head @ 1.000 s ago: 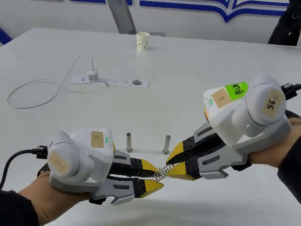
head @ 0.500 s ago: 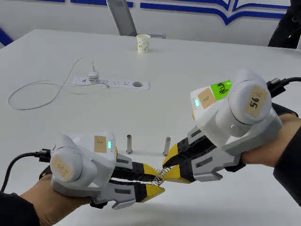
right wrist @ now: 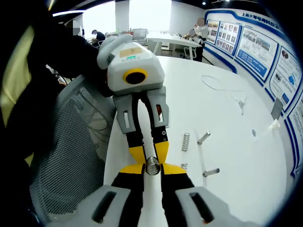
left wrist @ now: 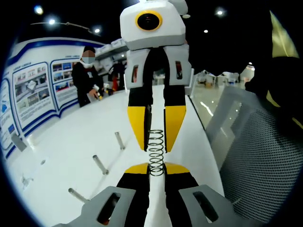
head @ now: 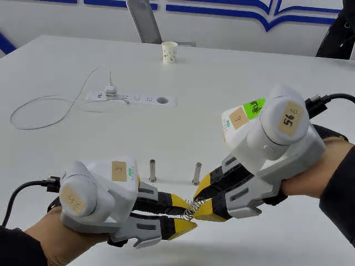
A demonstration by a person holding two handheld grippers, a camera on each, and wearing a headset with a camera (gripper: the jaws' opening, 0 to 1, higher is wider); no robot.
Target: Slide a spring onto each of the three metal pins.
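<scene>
Near the worktop's front edge, the left gripper (head: 182,213) pinches one end of a spring (head: 190,209), and the right gripper (head: 200,201) pinches the other end. A pin (head: 152,169) and a second pin (head: 196,172) stand just behind. The spring looks light and bendy, likely to buckle or flick away. It is best gripped gently near one end, leaving its bore open.

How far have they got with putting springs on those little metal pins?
Nothing looks finished: the three short silver metal pins stand bare on the white table. In hand: one small coiled wire spring, pinched between the left gripper and the right gripper. Left: sliding it on, then two more; one spare spring lies near the pins.
</scene>
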